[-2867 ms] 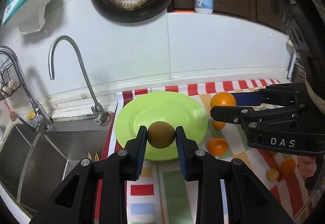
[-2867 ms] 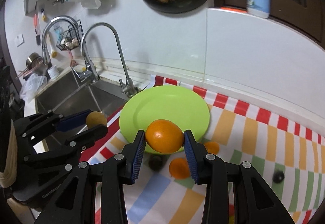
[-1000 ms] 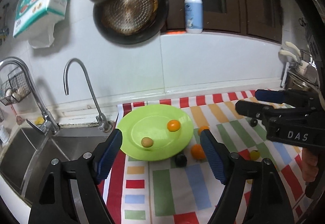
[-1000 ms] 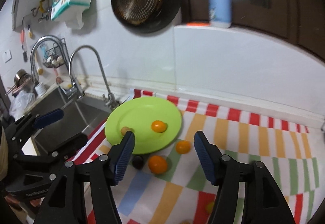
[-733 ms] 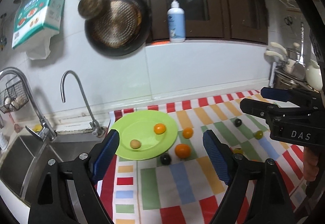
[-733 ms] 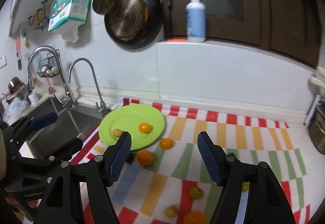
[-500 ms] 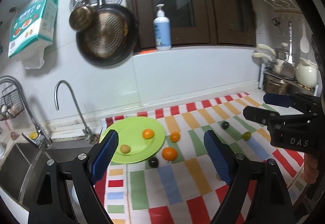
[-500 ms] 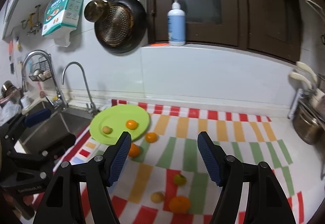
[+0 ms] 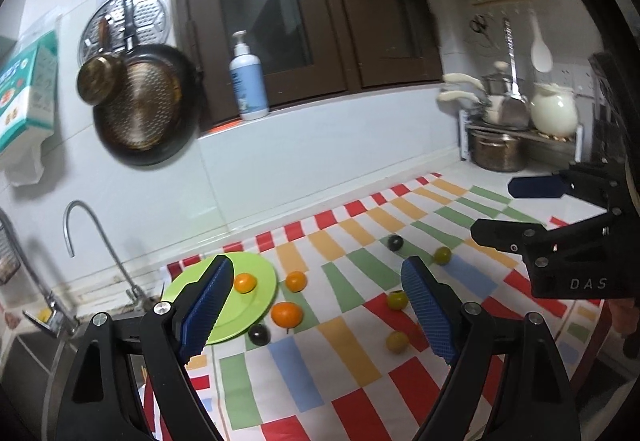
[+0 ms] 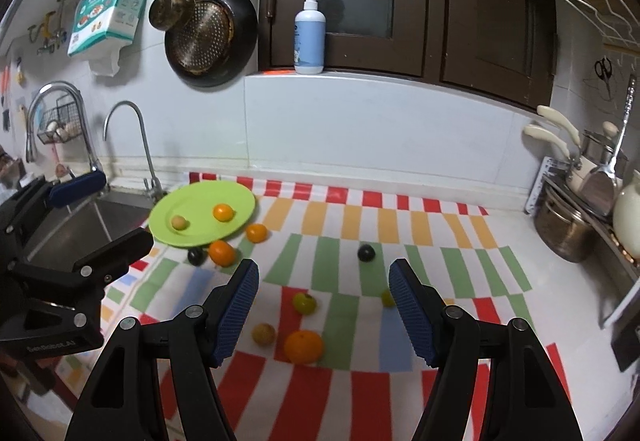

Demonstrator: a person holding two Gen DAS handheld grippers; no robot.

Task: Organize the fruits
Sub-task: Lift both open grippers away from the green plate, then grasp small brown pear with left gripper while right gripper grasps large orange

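Fruits: small round fruits lie scattered on the striped cloth; only two are on the plate.
Far left: black left gripper with blue pads (image 10: 88, 217) at the left edge of the right wrist view, jaws wide apart, nothing between them.
Left of centre: round bright green plastic plate (image 10: 176, 237) beside the steel sink (image 10: 80, 225); on it a small orange citrus (image 10: 223, 212) and a pale yellow-brown fruit (image 10: 179, 222).
Just beside plate: two orange citrus fruits (image 10: 221, 253) (image 10: 256, 233) and a dark round fruit (image 10: 195, 255), off the rim.
Centre: another dark fruit (image 10: 365, 253), alone.
Lower centre: large orange (image 10: 303, 346), pale fruit (image 10: 263, 333), greenish fruit (image 10: 305, 303), between the pads of the black right gripper (image 10: 323, 307), which is open and empty.
Right: steel pots (image 10: 568, 229), well apart.
Risk: I judge a round fruit may roll away if one pad pushes it first; fruits lying close may be knocked together.
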